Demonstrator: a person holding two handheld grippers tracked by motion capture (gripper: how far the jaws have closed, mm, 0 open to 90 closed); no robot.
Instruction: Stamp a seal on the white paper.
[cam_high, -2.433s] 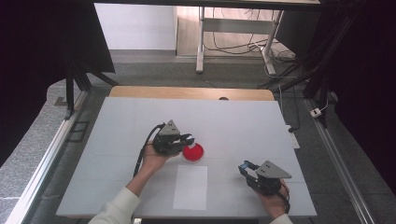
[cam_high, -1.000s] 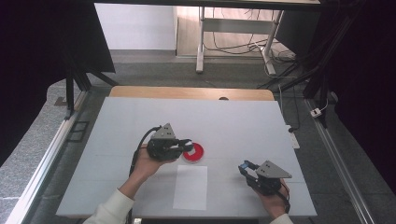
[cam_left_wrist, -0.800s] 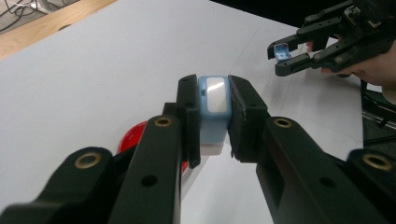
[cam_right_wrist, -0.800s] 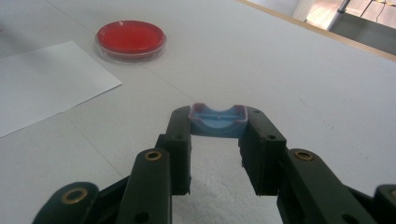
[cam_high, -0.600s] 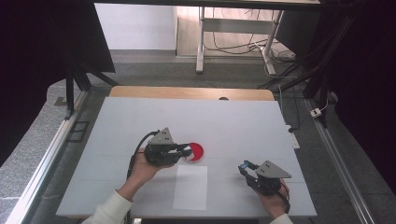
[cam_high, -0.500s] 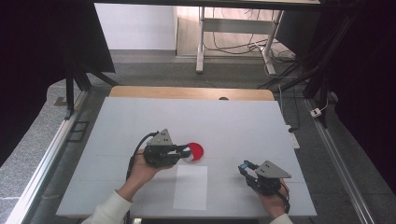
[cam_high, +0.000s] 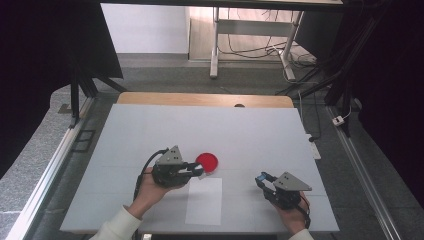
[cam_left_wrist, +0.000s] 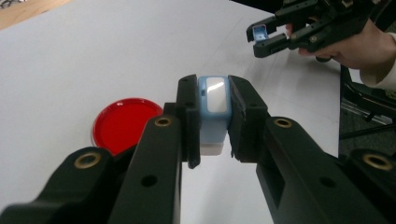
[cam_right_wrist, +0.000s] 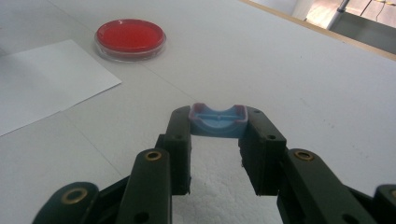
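left gripper (cam_left_wrist: 215, 121) fingers pinch a blue stamp (cam_left_wrist: 214, 100); right gripper (cam_right_wrist: 218, 140) pinches its blue cap (cam_right_wrist: 218, 120). keep the stamp upright, ease toward the red ink pad (cam_high: 206, 161) at one o'clock.

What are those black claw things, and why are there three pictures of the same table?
A person sits at a white table and holds a grabbing tool in each hand. Each tool has two black jaws that pinch, like tongs.

The big picture comes from a camera high above the table. There the left gripper is near the middle and the right gripper is off to the right. The other two pictures come from small cameras riding on the tools, looking along their jaws.

On the table lie a round red dish and a white sheet of paper.

The left gripper pinches a light blue block with a white base. The right gripper pinches a small blue cap-like piece. What those pieces are, I cannot tell.
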